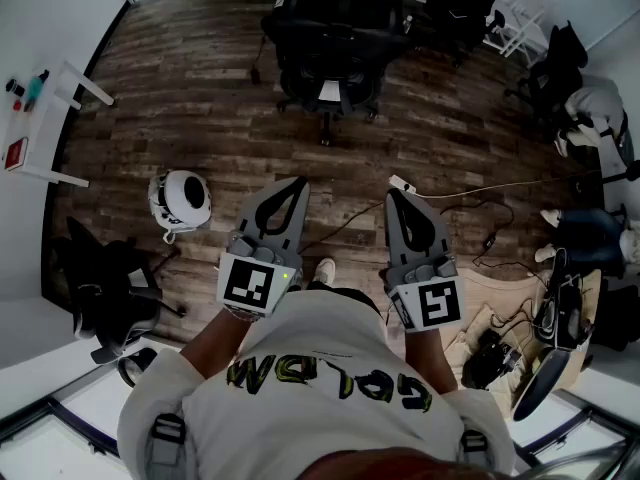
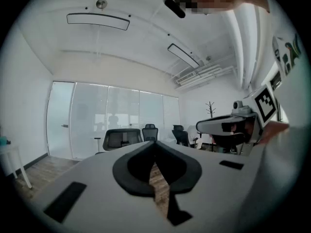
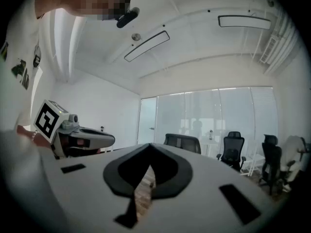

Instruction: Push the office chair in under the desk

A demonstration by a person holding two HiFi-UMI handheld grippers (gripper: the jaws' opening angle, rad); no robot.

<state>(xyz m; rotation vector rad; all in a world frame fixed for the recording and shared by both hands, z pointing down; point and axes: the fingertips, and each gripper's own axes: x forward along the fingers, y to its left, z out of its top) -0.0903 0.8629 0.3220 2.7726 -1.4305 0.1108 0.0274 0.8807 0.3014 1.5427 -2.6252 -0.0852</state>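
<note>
Open wooden floor [image 1: 200, 108] stretched ahead to the office chair [image 1: 330, 38]. A white round object [image 1: 180, 200] stood at the left; loose cables [image 1: 480, 190] trailed across the right.

A white round device [image 1: 180, 200] sits on the wood floor [image 1: 200, 98] — cables [image 1: 489, 236] trail at right.
</note>
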